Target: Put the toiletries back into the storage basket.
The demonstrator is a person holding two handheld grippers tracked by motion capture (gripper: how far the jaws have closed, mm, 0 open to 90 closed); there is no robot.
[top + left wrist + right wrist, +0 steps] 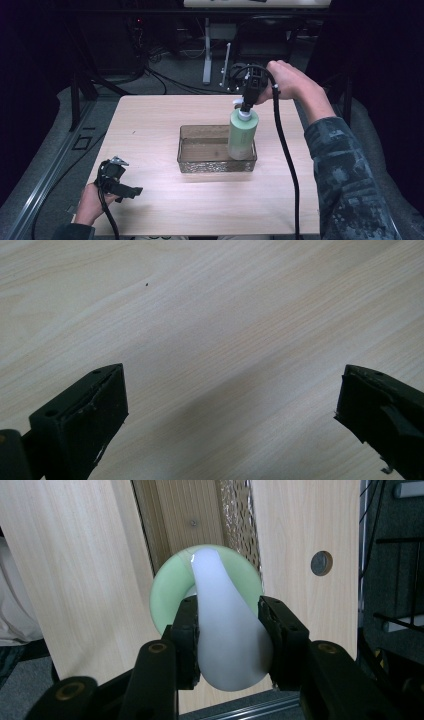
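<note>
I see one counter [150, 130], pale wood, its near edge cut off at the bottom of the high view, with the dark room beyond it hard to read. At the centre of that view sits one clear tray [200, 162] with a patterned wall; its right end is hidden behind the bottle. There is one green bottle [243, 134], upright, its base inside the right end of the tray, though I cannot tell whether it rests on the tray floor. My right claw [245, 106] points down from the upper middle and is clamped on the bottle's one white pump head [227, 630], which hides most of the bottle's top in the right gripper view. My left claw [131, 191] lies low at the lower left, well apart from the tray, jaws spread wide with bare counter between them. One small round hole [321, 563] shows in the counter.
</note>
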